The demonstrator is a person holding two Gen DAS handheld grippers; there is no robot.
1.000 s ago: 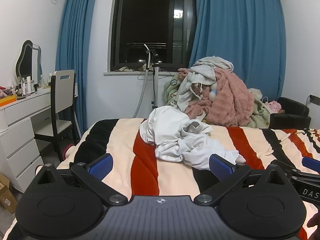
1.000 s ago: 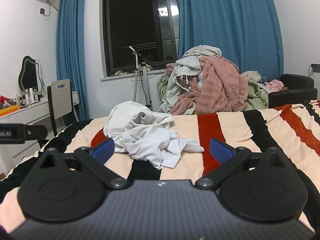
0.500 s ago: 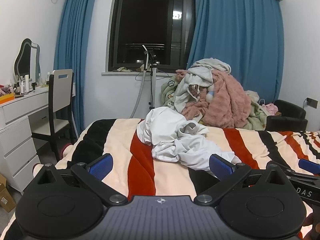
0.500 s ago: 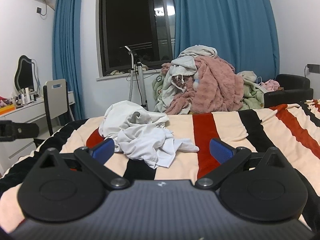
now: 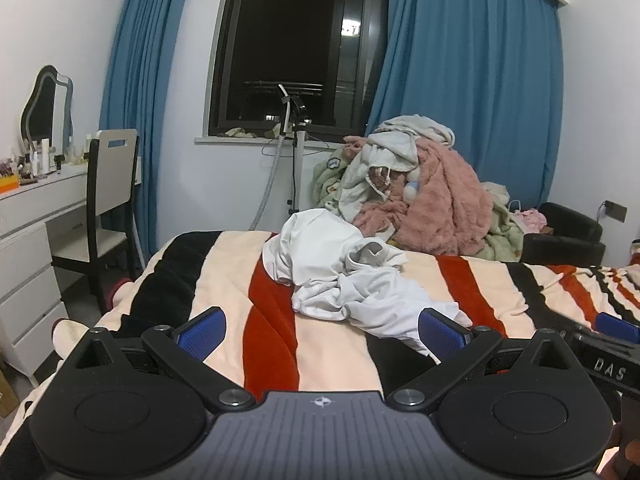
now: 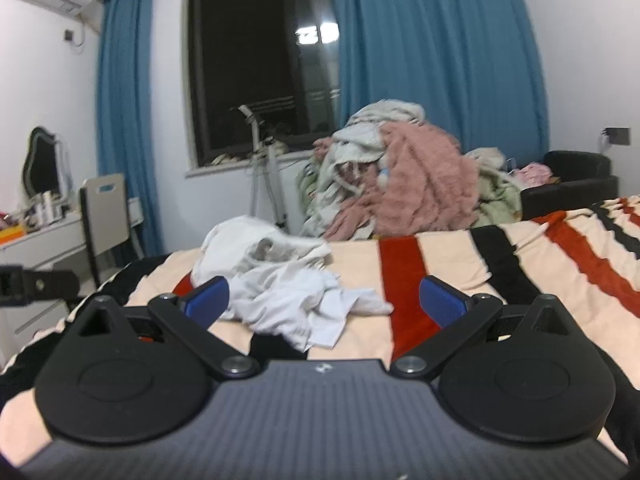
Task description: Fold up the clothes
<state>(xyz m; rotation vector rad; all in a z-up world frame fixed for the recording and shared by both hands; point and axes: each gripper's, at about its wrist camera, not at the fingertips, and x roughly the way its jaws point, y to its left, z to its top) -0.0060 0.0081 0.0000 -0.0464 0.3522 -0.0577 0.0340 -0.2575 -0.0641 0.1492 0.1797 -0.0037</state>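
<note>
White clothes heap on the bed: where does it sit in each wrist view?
Left wrist: white clothes heap centre, right of the red stripe, reaching the right finger.
Right wrist: heap left of centre, by the left finger.
Shared landmark: pink fleece pile behind the bed.

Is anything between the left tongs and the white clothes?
No: only bare striped blanket between the left tongs and the white clothes, in the left wrist view.

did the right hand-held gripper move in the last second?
Yes. The right hand-held gripper has come forward toward the white clothes: against the window, they now sit larger and lower between its open fingers.
</note>
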